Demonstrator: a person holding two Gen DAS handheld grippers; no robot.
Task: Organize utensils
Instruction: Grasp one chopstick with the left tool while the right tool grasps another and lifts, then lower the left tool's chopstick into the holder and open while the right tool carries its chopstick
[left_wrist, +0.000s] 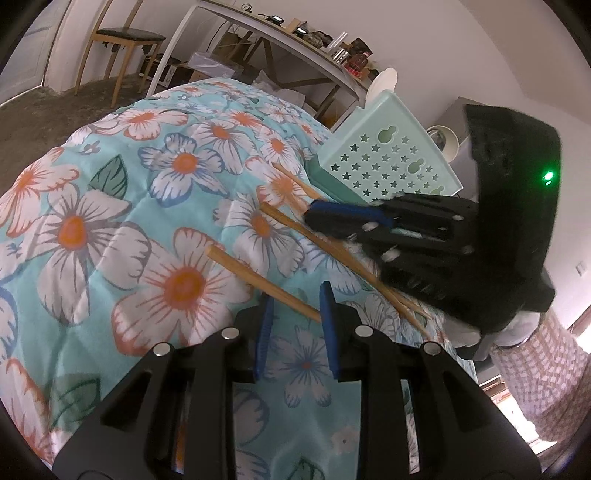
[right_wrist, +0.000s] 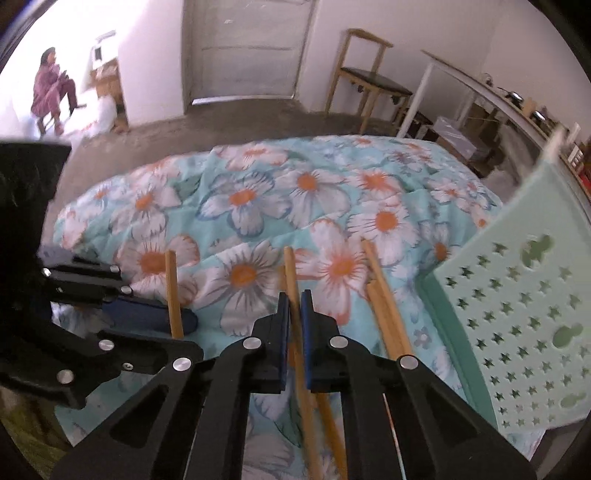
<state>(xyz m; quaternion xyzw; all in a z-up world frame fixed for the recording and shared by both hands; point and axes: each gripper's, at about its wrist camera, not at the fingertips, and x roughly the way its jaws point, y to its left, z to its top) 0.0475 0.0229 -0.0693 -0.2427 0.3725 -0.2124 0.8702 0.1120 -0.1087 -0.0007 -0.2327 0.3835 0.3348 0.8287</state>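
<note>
Black claw (right_wrist: 294, 306) with blue pads (right_wrist: 306, 310), silver screws.

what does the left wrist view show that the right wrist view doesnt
Only the left wrist view shows the left gripper open around a single chopstick, and the green light on the right gripper's body.

Only the right wrist view shows the right gripper closed on a chopstick, a door, and a seated person.

Both show the floral quilt, loose chopsticks, the mint star-pattern basket and a wooden chair.

Place: a home bedroom
Bed: floral quilt (right_wrist: 280, 206) at centre
Furniture: wooden chair (right_wrist: 369, 77) at 1 o'clock, cluttered desk (left_wrist: 280, 33) at 12
Floor: bare concrete (right_wrist: 236, 122)
</note>
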